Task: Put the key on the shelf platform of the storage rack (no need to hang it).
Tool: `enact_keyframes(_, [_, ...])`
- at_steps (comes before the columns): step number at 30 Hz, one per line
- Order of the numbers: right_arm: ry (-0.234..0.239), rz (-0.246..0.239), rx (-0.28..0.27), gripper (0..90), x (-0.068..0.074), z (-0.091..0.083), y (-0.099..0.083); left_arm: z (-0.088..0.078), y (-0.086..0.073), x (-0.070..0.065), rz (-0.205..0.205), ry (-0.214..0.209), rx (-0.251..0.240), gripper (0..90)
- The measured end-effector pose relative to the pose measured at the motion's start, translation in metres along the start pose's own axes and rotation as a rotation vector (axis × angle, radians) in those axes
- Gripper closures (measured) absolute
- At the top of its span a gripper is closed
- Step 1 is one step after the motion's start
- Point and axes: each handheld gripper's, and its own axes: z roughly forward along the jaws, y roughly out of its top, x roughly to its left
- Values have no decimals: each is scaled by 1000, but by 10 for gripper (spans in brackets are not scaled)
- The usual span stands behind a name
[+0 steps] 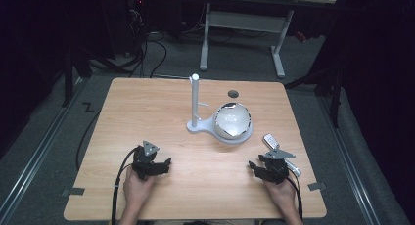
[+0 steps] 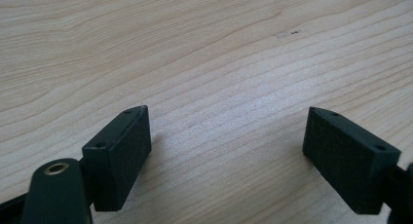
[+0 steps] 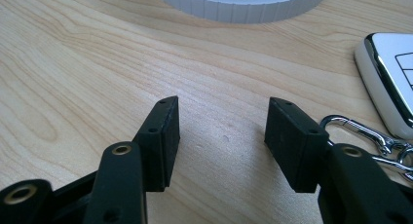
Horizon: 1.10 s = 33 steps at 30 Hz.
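Note:
A white key fob (image 1: 270,140) lies on the wooden table (image 1: 147,107) at the right; in the right gripper view the fob (image 3: 389,78) has a silver clip (image 3: 360,131) attached to it. My right gripper (image 1: 255,168) rests low on the table just in front of the fob. Its jaws (image 3: 222,102) stand open over bare wood, with the clip beside the right jaw. My left gripper (image 1: 164,166) sits at the front left, also open (image 2: 228,112), with nothing between its fingers.
A white stand (image 1: 200,127) with an upright post (image 1: 195,100) and a round bowl-shaped dish (image 1: 233,120) occupies the table's middle; its ribbed base (image 3: 243,5) lies ahead of my right gripper. A small dark disc (image 1: 233,93) sits behind the dish.

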Motion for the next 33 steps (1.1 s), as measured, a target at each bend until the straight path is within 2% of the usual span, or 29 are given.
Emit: enact_keyframes(33, [-3, 4, 2, 456, 0, 0, 0, 0, 0, 0, 0, 0, 0, 182])
